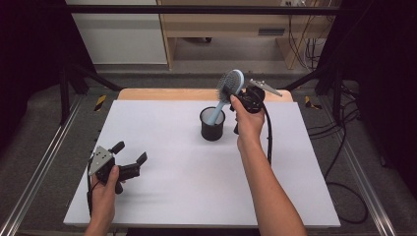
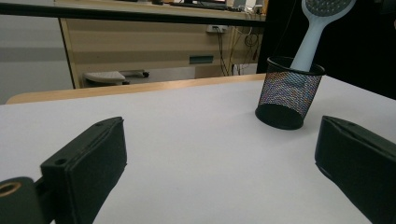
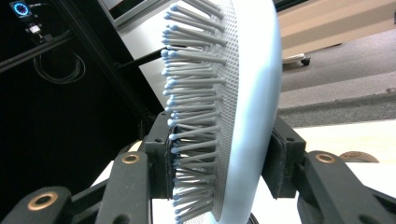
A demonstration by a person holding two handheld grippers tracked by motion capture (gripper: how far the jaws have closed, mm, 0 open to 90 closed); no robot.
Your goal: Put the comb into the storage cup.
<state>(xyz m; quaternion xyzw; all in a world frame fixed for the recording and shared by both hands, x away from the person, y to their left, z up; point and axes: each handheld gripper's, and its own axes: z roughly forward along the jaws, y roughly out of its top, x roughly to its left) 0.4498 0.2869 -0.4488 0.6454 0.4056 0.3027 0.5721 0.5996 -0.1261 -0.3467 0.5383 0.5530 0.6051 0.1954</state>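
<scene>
— Pale blue plastic hairbrush [image 1: 229, 87]?
— Handle down in black mesh cup [image 1: 212, 125] near desk [image 1: 162, 196] far edge; head clamped by right gripper [image 1: 246, 96]. Seemingly mid-placement, release pending.
— Left gripper [image 1: 130, 158]?
— Near left edge, jaws wide, empty.

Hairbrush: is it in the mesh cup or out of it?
In: the hairbrush handle end sits inside the mesh cup, while the right gripper clamps its head.

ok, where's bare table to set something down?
Most of the white table is bare: the wide strip between the left gripper and the mesh cup, plus the near right corner. Crowded around the cup, where the right gripper clamps the hairbrush.
</scene>
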